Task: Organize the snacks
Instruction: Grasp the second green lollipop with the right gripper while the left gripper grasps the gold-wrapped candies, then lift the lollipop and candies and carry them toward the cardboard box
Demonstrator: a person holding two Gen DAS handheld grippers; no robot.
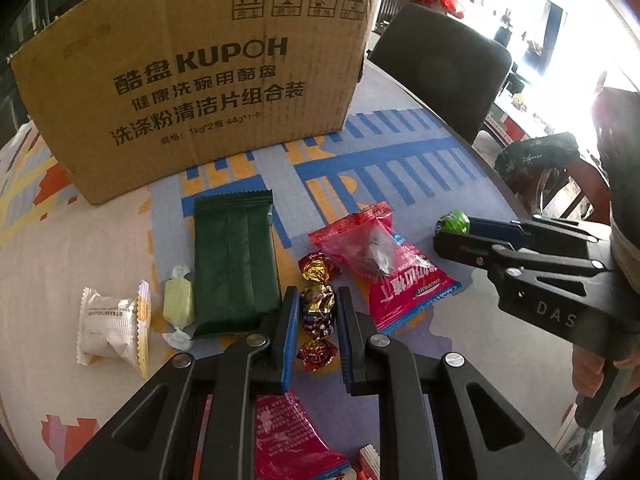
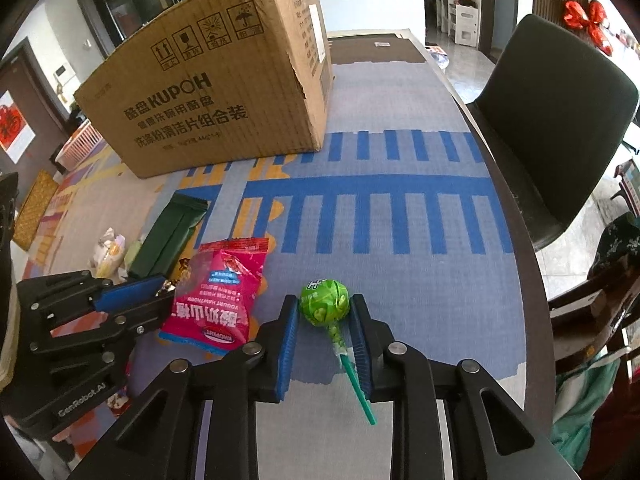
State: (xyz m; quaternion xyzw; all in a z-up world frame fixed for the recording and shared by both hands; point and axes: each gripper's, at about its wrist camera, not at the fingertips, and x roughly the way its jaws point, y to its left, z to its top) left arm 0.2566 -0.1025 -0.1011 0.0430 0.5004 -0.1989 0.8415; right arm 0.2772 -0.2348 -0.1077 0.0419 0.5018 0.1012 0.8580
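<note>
The cardboard box at the far left reads "KUPOH" over Chinese lines, with four handling pictograms above; the red snack packet reads "YOGURT HAWTHORN"; the right gripper's body bears "DAS"; the left gripper's body "GenRobot.AI".

Matt corrugated cardboard box; glossy foil candy; shiny plastic lollipop wrapper.

A second pink snack packet lies half hidden beneath the left tool.
</note>
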